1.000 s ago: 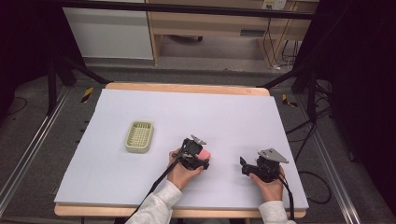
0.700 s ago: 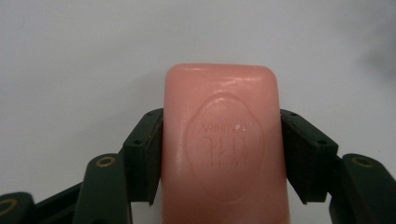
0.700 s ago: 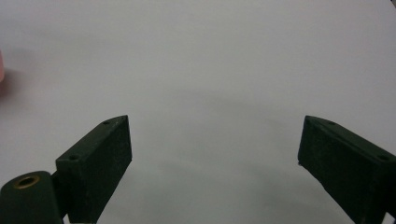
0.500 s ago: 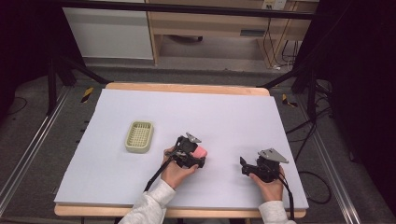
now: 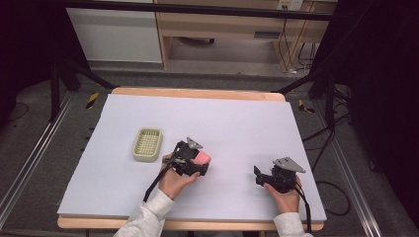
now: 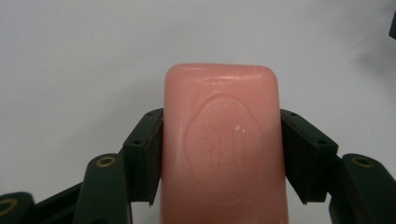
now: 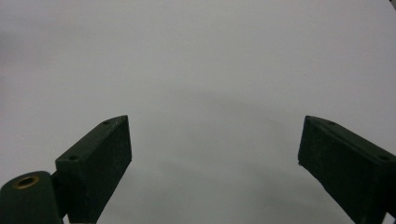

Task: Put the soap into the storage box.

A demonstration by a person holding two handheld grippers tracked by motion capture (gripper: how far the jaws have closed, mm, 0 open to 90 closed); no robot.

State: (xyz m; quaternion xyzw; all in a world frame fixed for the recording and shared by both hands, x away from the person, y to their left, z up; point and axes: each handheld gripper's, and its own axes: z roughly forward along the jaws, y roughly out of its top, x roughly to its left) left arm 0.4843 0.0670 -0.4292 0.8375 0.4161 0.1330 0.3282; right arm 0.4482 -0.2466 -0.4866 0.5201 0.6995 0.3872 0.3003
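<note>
The pink rectangular bar of soap (image 6: 223, 144) has rounded corners and a smooth, slightly shiny surface, and on its upper face there is an oval stamped emblem with small raised letters that are too faint to read. It is one single bar, and it sits between the two black jaws of the left gripper (image 6: 223, 149), which press against its two long sides, so this gripper is closed on the soap. In the high view the soap (image 5: 202, 157) appears as a small pink spot just in front of the left gripper (image 5: 190, 160), a little left of the middle of the white table surface (image 5: 237, 123), and I cannot tell from there if it touches the table or is lifted a little. One pale green plastic soap dish with a grid bottom (image 5: 147, 144) lies on the table at about ten o'clock from the left gripper, near it but not touching. The right gripper (image 5: 262, 177) is at about three o'clock from the left one, well apart, and a hand (image 5: 286, 195) holds it. In its own view the right gripper (image 7: 215, 163) has the jaws spread wide, with nothing between them, only the white surface beyond. So I count one soap, one dish, two grippers.
</note>
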